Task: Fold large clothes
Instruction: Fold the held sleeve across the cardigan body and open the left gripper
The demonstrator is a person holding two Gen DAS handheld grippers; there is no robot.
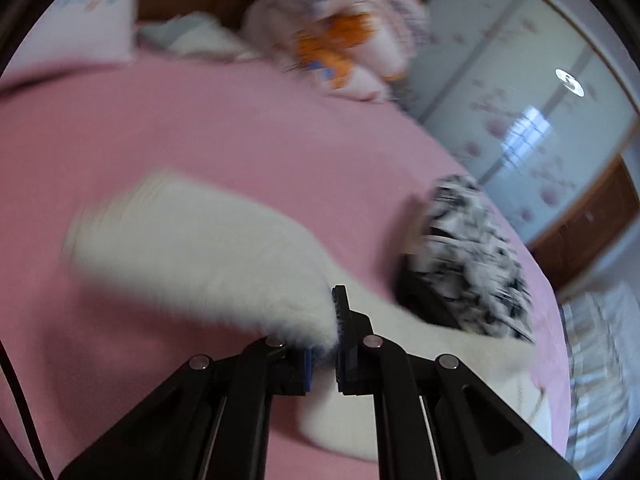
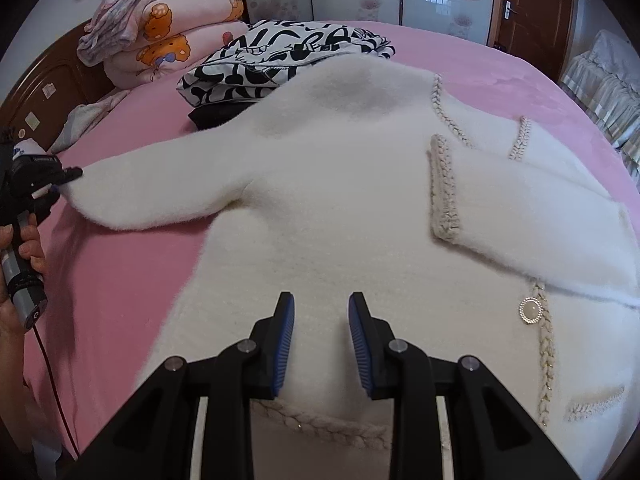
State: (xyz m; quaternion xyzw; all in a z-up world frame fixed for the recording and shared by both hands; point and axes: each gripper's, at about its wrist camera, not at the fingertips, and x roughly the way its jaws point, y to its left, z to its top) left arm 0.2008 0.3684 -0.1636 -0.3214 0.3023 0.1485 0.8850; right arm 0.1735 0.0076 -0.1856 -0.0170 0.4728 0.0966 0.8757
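Left gripper [image 1: 322, 344] pinches the fluffy white coat's [image 2: 320, 200] sleeve cuff [image 2: 86, 184]; right gripper [image 2: 321, 344] hovers open, empty. Fold the sleeve flat across the body.

So the bed [image 2: 132, 264] has a plain pink sheet over it. A fluffy white knit cardigan with braided trim [image 2: 340, 200] lies spread flat across most of it. Just behind that sits a black-and-white patterned bundle of cloth [image 2: 280, 60], touching the cardigan's top edge. A stack of folded pink cartoon-bear blankets [image 2: 176, 36] sits by the headboard.
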